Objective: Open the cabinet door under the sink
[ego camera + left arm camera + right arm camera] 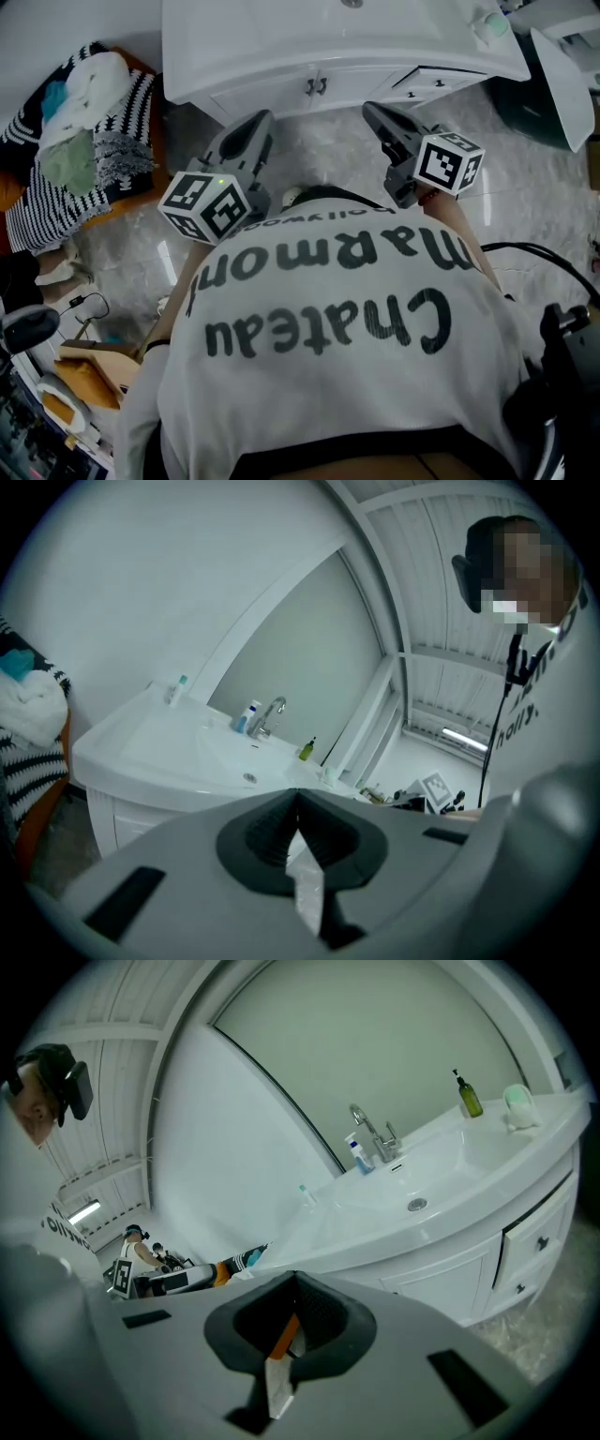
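Note:
The white sink cabinet (328,56) stands ahead of me. Its two doors under the basin are closed, with a pair of small dark handles (317,86) at their meeting edge. The left gripper (260,122) hovers in front of the left door, short of it, jaws shut and empty. My right gripper (371,111) hangs just right of the handles, also shut on nothing. In the left gripper view the shut gripper (298,801) looks over the basin (216,752) and faucet (270,714). From the right gripper (294,1283), the cabinet front (441,1274) shows closed.
A heap of striped cloth and clothes (84,131) lies on the floor left of the cabinet. A dark bin (534,103) stands to the right. Drawers (539,1237) fill the cabinet's right side. Bottles (469,1096) stand by the faucet. Black cables (544,253) trail at my right.

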{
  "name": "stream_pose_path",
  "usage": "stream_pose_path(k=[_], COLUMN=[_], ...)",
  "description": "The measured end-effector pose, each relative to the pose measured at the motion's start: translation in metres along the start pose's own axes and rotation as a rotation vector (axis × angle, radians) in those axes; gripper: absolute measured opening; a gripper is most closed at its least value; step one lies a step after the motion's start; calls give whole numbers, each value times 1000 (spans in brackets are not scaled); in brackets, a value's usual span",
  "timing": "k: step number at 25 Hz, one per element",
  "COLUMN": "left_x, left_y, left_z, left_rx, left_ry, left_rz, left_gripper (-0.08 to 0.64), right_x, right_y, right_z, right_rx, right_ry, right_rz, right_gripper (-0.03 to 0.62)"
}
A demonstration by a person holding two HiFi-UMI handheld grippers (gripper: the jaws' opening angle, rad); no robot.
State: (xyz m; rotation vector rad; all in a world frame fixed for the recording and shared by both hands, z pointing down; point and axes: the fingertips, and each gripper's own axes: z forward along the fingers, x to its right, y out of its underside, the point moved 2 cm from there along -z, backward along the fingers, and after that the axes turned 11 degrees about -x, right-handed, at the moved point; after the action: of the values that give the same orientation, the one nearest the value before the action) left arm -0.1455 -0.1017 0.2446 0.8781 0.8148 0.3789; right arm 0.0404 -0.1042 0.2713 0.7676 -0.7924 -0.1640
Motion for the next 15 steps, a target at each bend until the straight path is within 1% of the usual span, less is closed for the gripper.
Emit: stream_pose_path(k=[4,6,10,13,15], left_x=[-3,-9,-20,-27,-32], left_y=[9,12,19,30,42], left_z=[6,9,12,17,24], left_rx=[-32,-38,-44,-55,-94], left_ry=[-26,-37,-66,-94,-113], left_rz=[-13,-33,-47,-78,-90], left_gripper=[9,9,9,9,9], right_x=[9,14,24,36,45], right_y=[-3,-6,-9,-4,2], right_z=[8,17,36,47,54], right_rx=[-9,-12,-23,-53,-88], right_ry=[-9,-15,-62,-88,-82], right_rz=[1,0,23,34,14], right_gripper=[6,6,6,6,6])
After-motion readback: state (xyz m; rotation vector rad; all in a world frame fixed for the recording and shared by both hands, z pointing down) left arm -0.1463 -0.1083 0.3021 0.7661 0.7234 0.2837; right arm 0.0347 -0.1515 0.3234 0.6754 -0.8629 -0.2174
